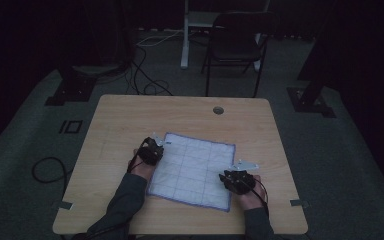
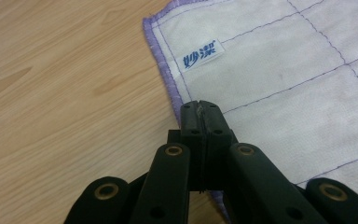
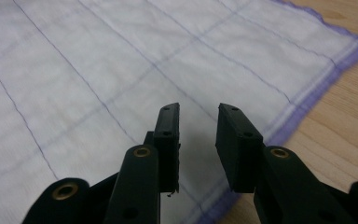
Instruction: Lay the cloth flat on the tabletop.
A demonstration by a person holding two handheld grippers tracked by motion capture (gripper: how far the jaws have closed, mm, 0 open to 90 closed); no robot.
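White cloth (image 1: 192, 169) with a purple hem and thin purple grid lines lies flat on the wooden worktop (image 1: 125, 115), on the half nearer to you, and your two hands sit at its two side edges. Your right claw (image 1: 228, 176) rests at the cloth's right edge, close to the near right corner. In the right gripper view its two black jaws stand apart over the cloth (image 3: 121, 70), with a clear gap between them and no fabric pinched there, so this claw is released. The purple hem runs just beside it on the right. Your left claw (image 1: 156, 146) is at the cloth's left edge, a little farther from you, near the far left corner. In the left gripper view its jaws are pressed together with no gap, right at the purple hem of the cloth (image 2: 279, 70); if a fold of fabric is caught between the tips, I cannot tell. A small white label (image 2: 203, 55) with blue print sits on the cloth just beyond those tips. Farther away, near the far edge of the worktop, you see a round cable hole (image 1: 218, 110). Beyond the worktop a dark folding chair (image 1: 235, 45) stands on the grey floor (image 1: 330, 160).
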